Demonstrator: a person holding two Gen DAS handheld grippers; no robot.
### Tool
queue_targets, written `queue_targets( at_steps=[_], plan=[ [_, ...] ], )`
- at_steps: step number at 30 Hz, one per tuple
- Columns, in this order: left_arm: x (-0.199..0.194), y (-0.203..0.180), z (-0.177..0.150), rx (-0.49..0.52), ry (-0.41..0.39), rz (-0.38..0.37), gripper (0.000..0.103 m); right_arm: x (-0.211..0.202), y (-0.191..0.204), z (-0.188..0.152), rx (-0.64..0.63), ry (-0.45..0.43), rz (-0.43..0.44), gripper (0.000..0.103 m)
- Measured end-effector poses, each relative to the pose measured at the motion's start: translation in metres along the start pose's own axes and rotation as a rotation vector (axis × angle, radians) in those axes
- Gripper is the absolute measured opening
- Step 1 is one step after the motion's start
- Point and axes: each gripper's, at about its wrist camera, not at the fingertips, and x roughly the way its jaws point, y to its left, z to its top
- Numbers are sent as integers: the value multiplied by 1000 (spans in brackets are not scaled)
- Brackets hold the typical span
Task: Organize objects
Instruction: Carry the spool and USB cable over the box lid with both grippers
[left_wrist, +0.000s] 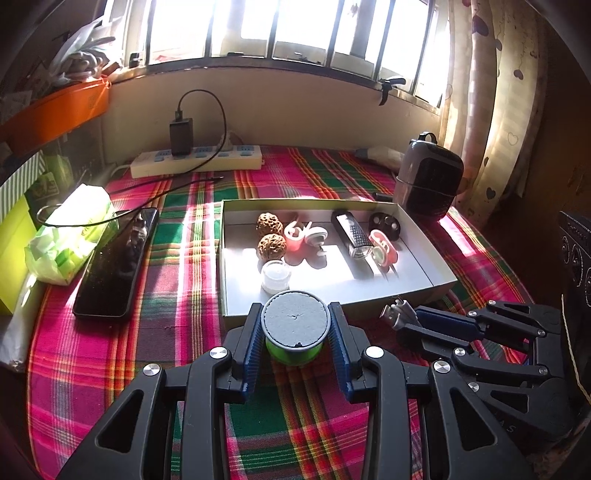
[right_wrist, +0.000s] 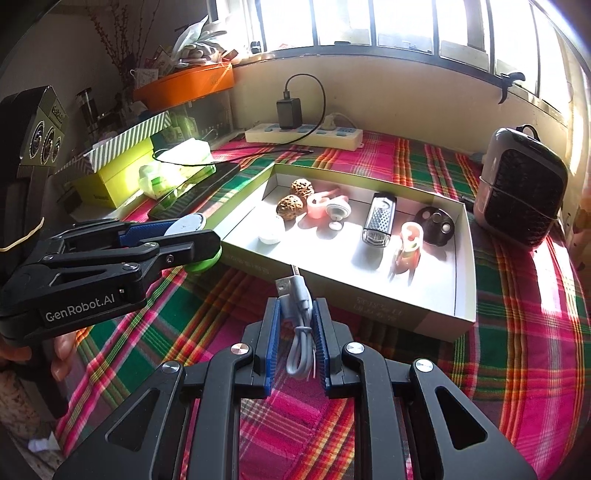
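Observation:
My left gripper (left_wrist: 295, 325) is shut on a green spool with a grey top (left_wrist: 294, 324), held just in front of the near edge of a shallow white box (left_wrist: 424, 254); the spool also shows in the right wrist view (right_wrist: 201, 264). My right gripper (right_wrist: 295, 314) is shut on a coiled grey USB cable (right_wrist: 297, 317), just short of the box (right_wrist: 463, 258); its plug also shows in the left wrist view (left_wrist: 395, 314). The box holds two walnuts (left_wrist: 269, 236), pink pieces, a small white cap (left_wrist: 276, 275), a metal grater (left_wrist: 351, 234) and a dark disc.
A black phone (left_wrist: 118, 258) and a green tissue pack (left_wrist: 74, 236) lie left of the box on the plaid cloth. A power strip with a charger (left_wrist: 195, 158) sits at the back wall. A small dark heater (left_wrist: 428, 177) stands at the right.

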Motion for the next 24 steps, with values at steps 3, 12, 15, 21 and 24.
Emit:
queue_targets(
  at_steps=[3,12,15,21,24],
  plan=[
    [1,-2,4,4,-4,-9,32,-2,-6,2,11,-8,-14,19],
    [13,-8,18,10,1,-28,32,-3,-27,15,52,-25,-67,19],
    [17,-9,22,13,1,-31,32,-1,-34,18,65,-27,-84,19],
    [28,-12,30,17,5,-38,32,4,-48,25,83,-26,-116,19],
    [35,-14,33,18,10,-39,32,6,-56,28,101,-24,-138,19]
  ],
)
